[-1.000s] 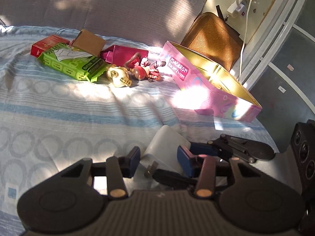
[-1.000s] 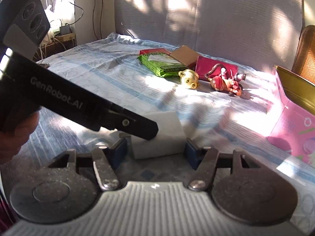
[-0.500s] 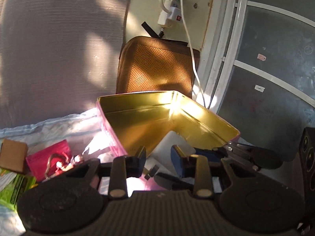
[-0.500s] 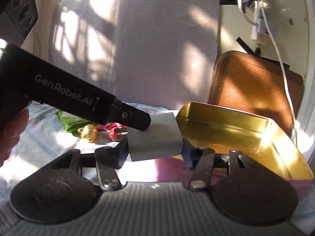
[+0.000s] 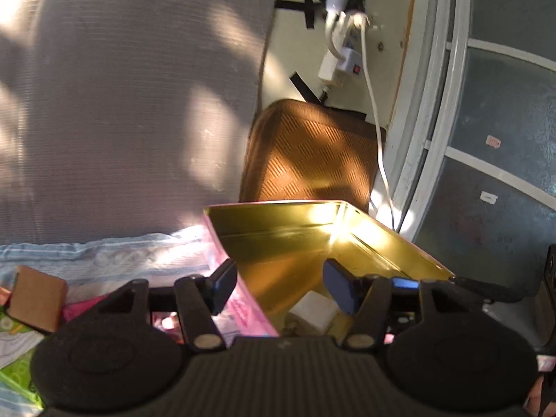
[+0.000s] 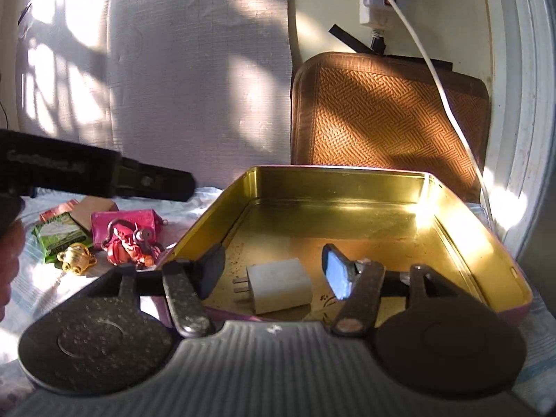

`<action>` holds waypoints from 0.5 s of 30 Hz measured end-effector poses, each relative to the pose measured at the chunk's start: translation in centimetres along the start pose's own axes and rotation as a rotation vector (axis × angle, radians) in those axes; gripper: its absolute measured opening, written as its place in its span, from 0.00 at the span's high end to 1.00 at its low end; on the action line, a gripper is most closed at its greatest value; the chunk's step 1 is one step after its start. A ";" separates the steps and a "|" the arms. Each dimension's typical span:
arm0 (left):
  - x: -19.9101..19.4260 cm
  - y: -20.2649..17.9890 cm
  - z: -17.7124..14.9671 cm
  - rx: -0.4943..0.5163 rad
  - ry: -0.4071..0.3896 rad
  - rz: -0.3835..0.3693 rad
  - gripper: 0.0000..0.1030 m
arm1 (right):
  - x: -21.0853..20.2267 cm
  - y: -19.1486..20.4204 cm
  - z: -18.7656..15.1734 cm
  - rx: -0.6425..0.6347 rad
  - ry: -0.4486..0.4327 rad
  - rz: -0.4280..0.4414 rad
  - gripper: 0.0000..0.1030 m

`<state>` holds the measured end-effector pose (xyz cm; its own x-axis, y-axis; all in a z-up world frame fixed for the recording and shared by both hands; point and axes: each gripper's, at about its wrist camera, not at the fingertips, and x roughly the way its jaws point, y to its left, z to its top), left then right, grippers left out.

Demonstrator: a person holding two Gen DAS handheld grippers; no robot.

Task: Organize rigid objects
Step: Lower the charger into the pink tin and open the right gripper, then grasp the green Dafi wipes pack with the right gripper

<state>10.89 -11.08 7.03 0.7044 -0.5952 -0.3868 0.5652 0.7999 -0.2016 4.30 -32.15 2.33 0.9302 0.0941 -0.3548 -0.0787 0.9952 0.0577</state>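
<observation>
A white plug adapter (image 6: 281, 285) lies on the floor of the open pink tin with a gold inside (image 6: 347, 177), near its front wall. My right gripper (image 6: 272, 271) is open just above it, its fingers apart on either side. My left gripper (image 5: 279, 285) is open too, over the tin's left wall (image 5: 243, 299); the adapter (image 5: 314, 314) shows below its right finger. A red figurine (image 6: 130, 246), a gold trinket (image 6: 74, 257), a magenta pouch (image 6: 139, 222), a green pack (image 6: 57, 232) and a brown box (image 6: 92, 210) lie on the bed left of the tin.
The bed has a blue-and-white sheet (image 6: 31, 288). A grey cushion (image 6: 156, 87) and a brown woven cushion (image 6: 389, 114) stand behind the tin. A white cable (image 6: 448, 104) hangs from a wall socket on the right. The left tool's black body (image 6: 93, 177) crosses the right view.
Both grippers carried the white adapter from the bed over to the tin, then opened. The adapter now lies inside the tin, free of both.
</observation>
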 end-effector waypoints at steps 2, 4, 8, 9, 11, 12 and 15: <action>-3.4 3.3 -1.0 -0.033 -0.053 0.084 0.25 | -0.7 1.3 0.8 -0.010 -0.039 0.037 0.38; -6.5 7.1 -2.7 -0.075 -0.091 0.216 0.09 | -0.9 3.2 1.4 -0.024 -0.048 0.105 0.30; -10.3 13.9 -5.8 -0.134 -0.045 0.478 0.09 | 1.1 8.7 2.0 -0.080 0.008 0.270 0.25; -10.8 15.3 -6.5 -0.152 -0.032 0.519 0.10 | 2.2 10.2 2.0 -0.089 0.034 0.297 0.25; -12.0 18.3 -7.6 -0.203 -0.008 0.587 0.11 | 4.1 13.2 1.8 -0.111 0.081 0.346 0.25; -12.3 19.6 -7.8 -0.228 0.002 0.592 0.12 | 5.0 15.1 1.7 -0.134 0.104 0.383 0.26; -12.6 22.9 -7.6 -0.285 0.028 0.502 0.13 | 7.8 19.9 1.4 -0.213 0.159 0.461 0.26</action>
<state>11.68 15.32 0.48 0.8426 -0.1380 -0.5205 0.0236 0.9751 -0.2204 10.50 -11.65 2.04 0.7174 0.5091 -0.4755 -0.5528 0.8314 0.0561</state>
